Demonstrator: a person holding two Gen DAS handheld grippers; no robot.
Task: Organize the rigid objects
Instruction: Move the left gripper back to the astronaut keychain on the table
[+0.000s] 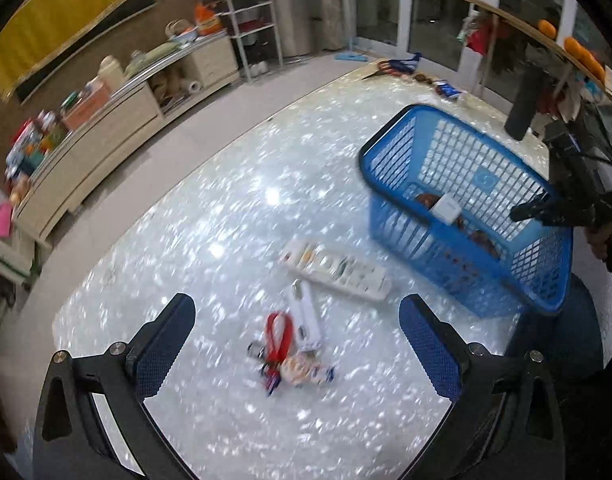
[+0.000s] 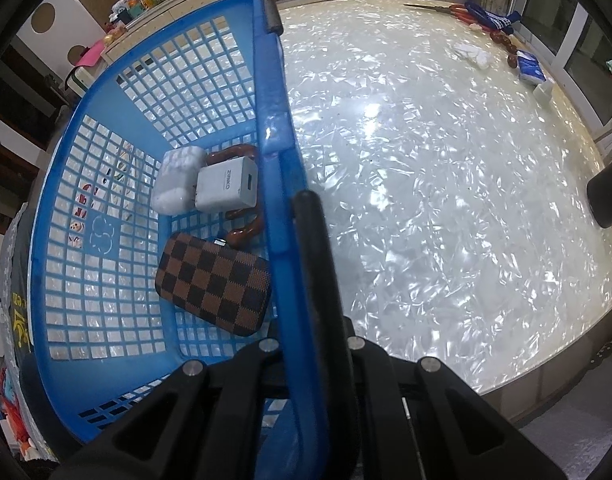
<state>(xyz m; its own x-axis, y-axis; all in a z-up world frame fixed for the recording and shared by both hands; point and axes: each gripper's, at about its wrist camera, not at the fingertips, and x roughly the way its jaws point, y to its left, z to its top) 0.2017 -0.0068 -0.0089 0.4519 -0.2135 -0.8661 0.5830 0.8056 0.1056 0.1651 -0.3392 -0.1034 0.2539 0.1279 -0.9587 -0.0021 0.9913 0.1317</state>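
My left gripper [image 1: 296,320] is open above the shiny white table [image 1: 210,216], over a red-strapped keychain with a round charm [image 1: 284,354] and a small white box [image 1: 306,320]. A white power strip [image 1: 336,270] lies just beyond. The blue basket [image 1: 390,160] stands at the right, tilted. My right gripper [image 2: 294,280] is shut on the basket's rim [image 2: 284,184]. Inside the basket lie a checkered brown case [image 2: 212,284], a white charger [image 2: 226,190], a white pack [image 2: 176,180] and brown beads [image 2: 244,232].
Scissors, a blue packet [image 2: 531,68], white tissue [image 2: 472,54] and brown beads lie at the table's far edge. A cluttered low cabinet [image 1: 106,136] and a shelf rack [image 1: 250,20] stand beyond the table. The table edge runs near the right gripper.
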